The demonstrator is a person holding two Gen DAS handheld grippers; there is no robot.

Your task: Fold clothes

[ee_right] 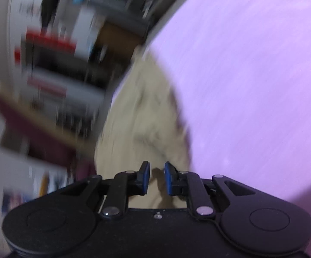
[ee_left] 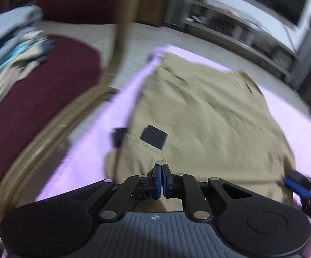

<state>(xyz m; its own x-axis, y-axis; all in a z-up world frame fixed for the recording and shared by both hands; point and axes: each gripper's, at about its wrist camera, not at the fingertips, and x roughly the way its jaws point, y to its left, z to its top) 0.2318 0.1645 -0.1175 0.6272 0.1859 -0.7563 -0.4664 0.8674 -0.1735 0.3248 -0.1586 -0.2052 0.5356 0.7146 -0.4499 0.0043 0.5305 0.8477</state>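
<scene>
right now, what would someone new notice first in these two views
The khaki garment spread across the pale purple sheet fills the middle of the left wrist view, with the left gripper pinched shut on its near edge. To the left, a pile of folded clothes sits on a maroon cushion. The right gripper is open over the same fabric, amid heavy motion blur.

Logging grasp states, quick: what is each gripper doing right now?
Left gripper: closed, pinching the edge of the tan garment.
Right gripper: open, holding nothing, over the tan garment.
</scene>
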